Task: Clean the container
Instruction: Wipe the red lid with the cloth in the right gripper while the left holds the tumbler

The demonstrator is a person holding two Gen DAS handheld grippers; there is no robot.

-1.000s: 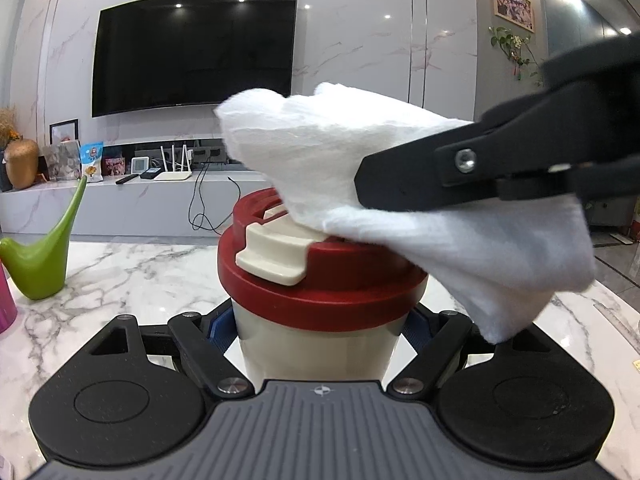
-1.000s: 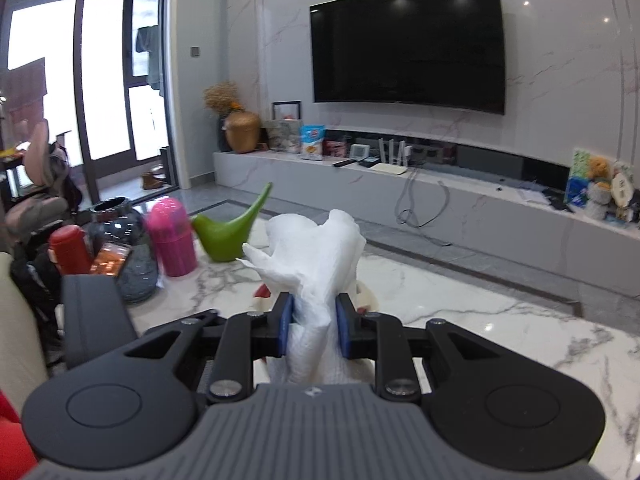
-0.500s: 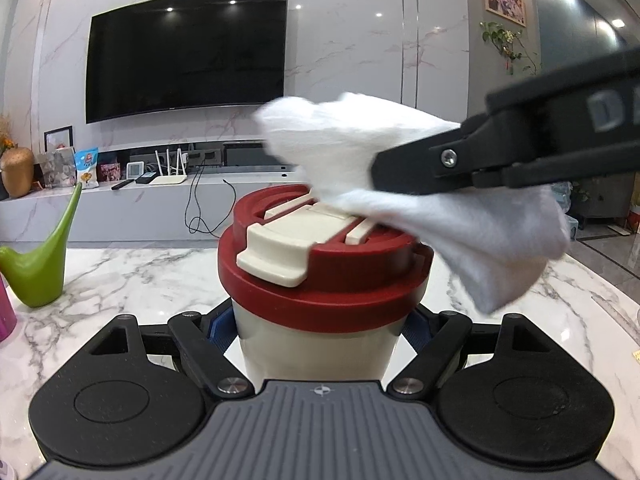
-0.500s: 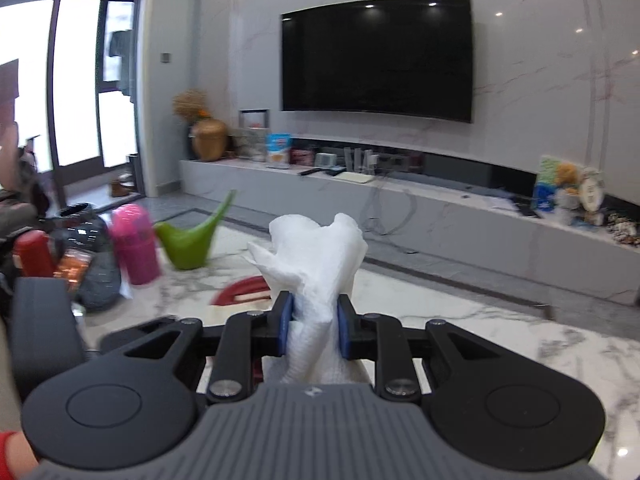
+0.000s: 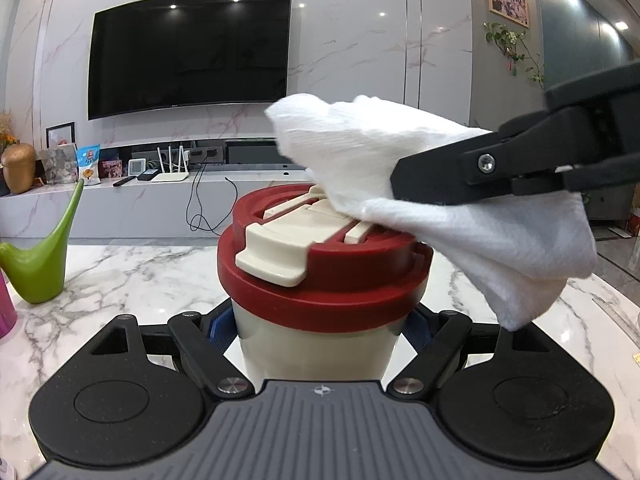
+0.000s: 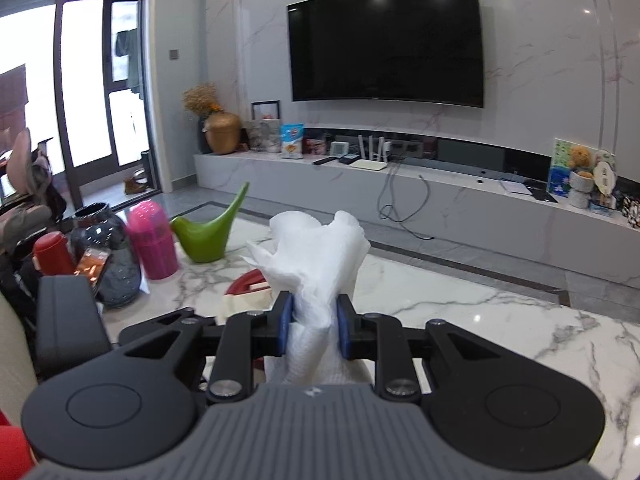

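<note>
- Left claw [image 5: 320, 332] clamps the cream container [image 5: 316, 346] body, upright on the marble table [image 5: 132, 280].
- Right claw [image 6: 312, 330] pinches a bunched white paper towel [image 6: 316, 256].
- Change: a second ago the towel covered most of the red lid [image 5: 340, 276]; now it lies on the lid's right rear, cream latch [image 5: 276, 254] bared.
- Reading: lid-top wiping is under way; the rim and sides look untouched yet.

The cloth [image 5: 400, 168] lies on the container's lid [image 5: 360, 256]; a watering can [image 5: 36, 256] stands to its left.
</note>
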